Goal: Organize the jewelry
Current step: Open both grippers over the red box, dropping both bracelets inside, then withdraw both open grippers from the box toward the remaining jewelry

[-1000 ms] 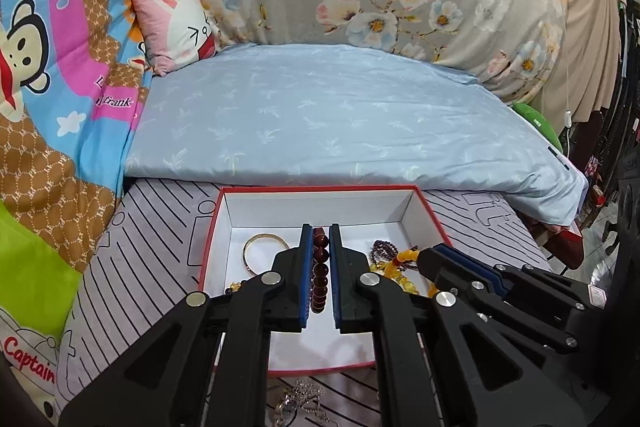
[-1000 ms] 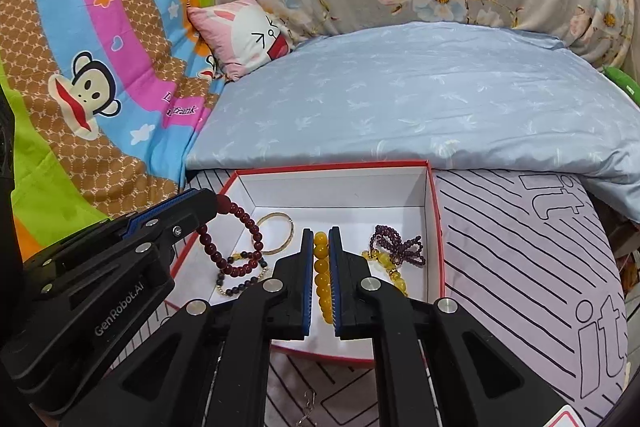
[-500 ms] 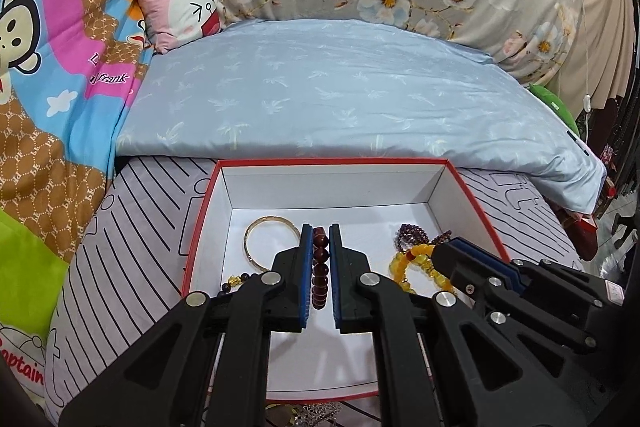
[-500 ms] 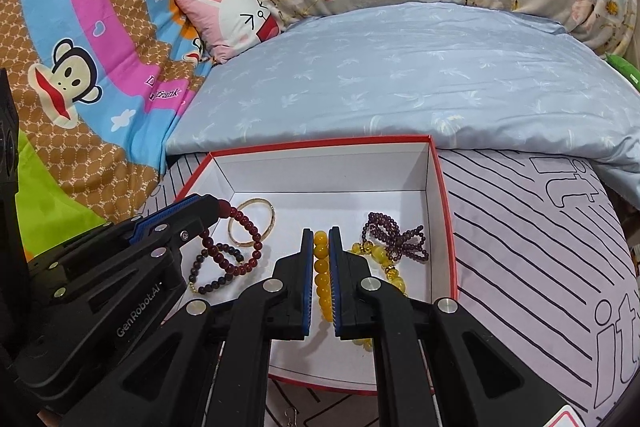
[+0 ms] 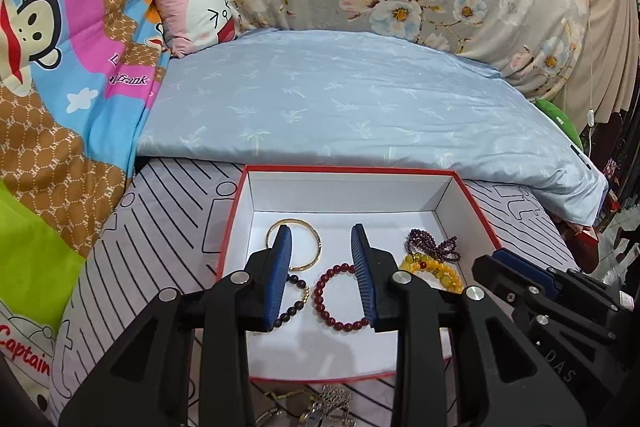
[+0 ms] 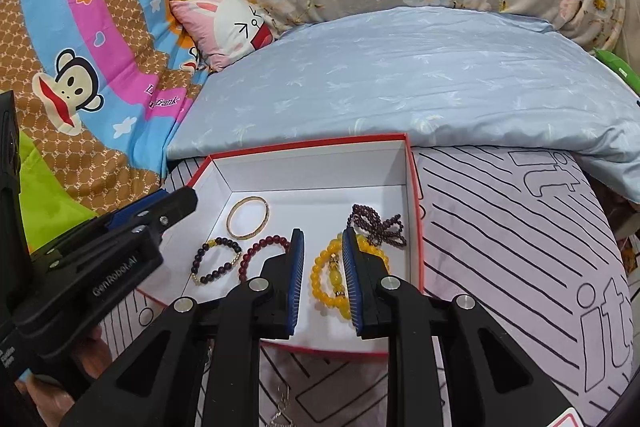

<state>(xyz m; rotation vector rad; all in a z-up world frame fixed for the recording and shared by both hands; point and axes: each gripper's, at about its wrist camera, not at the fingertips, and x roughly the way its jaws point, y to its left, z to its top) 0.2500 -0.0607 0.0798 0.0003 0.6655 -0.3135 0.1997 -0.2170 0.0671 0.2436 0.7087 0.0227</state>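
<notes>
Both grippers' jaws have just been opening, the left gripper (image 5: 322,277) releasing the red bracelet (image 5: 340,297), the right gripper (image 6: 322,277) the yellow bracelet (image 6: 332,277); lifting straight toward six o'clock is avoiding snags.

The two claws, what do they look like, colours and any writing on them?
Both are matte black plastic with angular cut-out arms and round silver bolts. The left claw and right claw each have two flat fingers lined with ribbed blue pads. White "GenRobot.AI" lettering runs along the left one's side. No cables or sleeves show.
</notes>
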